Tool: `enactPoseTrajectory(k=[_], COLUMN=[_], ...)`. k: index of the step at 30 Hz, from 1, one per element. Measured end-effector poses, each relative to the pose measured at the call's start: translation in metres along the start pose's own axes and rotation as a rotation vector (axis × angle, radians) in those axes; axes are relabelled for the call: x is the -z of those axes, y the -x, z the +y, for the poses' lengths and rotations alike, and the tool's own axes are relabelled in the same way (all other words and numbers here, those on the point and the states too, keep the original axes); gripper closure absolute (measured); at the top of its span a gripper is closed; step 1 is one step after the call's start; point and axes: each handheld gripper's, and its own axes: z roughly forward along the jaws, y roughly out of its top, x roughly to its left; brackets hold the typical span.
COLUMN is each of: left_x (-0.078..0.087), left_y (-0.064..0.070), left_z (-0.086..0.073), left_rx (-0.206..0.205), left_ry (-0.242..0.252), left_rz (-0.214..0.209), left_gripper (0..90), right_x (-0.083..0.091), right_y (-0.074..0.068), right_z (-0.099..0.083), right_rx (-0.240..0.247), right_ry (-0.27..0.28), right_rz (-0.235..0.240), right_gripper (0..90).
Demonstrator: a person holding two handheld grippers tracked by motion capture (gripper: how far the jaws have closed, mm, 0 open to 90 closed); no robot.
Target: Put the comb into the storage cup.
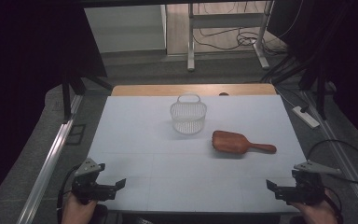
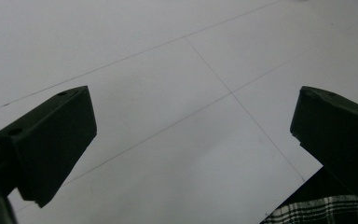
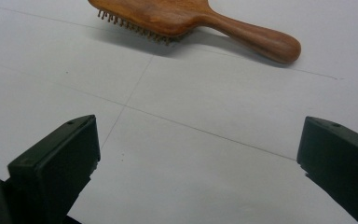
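A brown wooden hairbrush lies bristles down on the white table, right of centre, its handle pointing right. The right gripper view has the hairbrush at the top, well beyond the jaws. A small white mesh basket with a handle stands behind it, near the middle. My left gripper rests at the near left corner, open, nothing between its jaws. My right gripper sits at the near right corner, open too, with only bare table between its jaws. In the gripper views, left gripper and right gripper both stand wide apart.
A wooden strip edges the table's far side. Metal rails run along both sides. A power strip and cables lie on the floor at right. A desk frame stands beyond the table. Plaid fabric shows at the near edge.
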Motion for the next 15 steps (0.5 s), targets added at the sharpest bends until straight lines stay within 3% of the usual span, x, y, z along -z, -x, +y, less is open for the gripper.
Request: enactPoseTrajectory(k=[4, 15], left_x=[-0.0005, 0.0016], left_y=[0.0018, -0.0013], left_z=[0.0000, -0.0019], left_rx=[-0.012, 0.006], left_ry=[-0.010, 0.003], left_rz=[0.007, -0.014], left_gripper=[0.2, 0.5], right_x=[-0.0006, -0.0023], right_y=[0.0003, -0.0010], right_z=[0.0004, 0.0016], right_rx=[0.002, 0.008], right_ry=[0.000, -0.007], right_rz=[0.003, 0.004], right_gripper=[0.0, 0.0])
